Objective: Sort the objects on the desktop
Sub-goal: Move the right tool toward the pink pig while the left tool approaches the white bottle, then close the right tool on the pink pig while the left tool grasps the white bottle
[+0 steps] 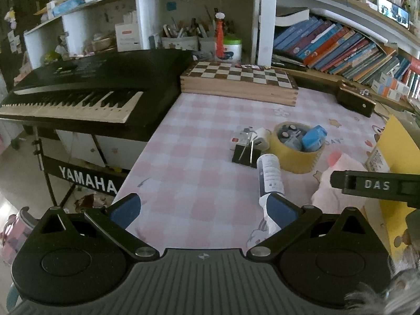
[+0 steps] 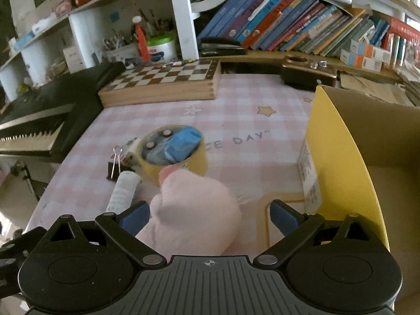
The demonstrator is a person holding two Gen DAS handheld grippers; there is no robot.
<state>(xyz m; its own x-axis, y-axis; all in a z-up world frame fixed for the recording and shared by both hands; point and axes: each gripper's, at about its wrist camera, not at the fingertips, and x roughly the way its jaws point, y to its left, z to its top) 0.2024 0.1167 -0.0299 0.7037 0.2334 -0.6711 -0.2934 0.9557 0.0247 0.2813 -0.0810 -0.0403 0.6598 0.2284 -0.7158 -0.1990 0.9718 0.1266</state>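
Observation:
A pink plush toy [image 2: 194,210] lies on the pink checked tablecloth [image 2: 249,120], between the open fingers of my right gripper [image 2: 210,216]; the jaws are wide and not closed on it. It also shows in the left wrist view [image 1: 338,181]. My left gripper [image 1: 203,210] is open and empty over the cloth; its right finger sits beside a white tube [image 1: 270,176]. A yellow tape roll [image 1: 298,148] holds a blue pack [image 1: 313,137] and small batteries. A black binder clip [image 1: 245,153] lies left of the roll.
A yellow cardboard box [image 2: 338,157] stands open at the right. A wooden chessboard box [image 1: 239,82] sits at the back. A black Yamaha keyboard [image 1: 86,92] borders the table's left edge. Bookshelves [image 2: 302,21] line the back.

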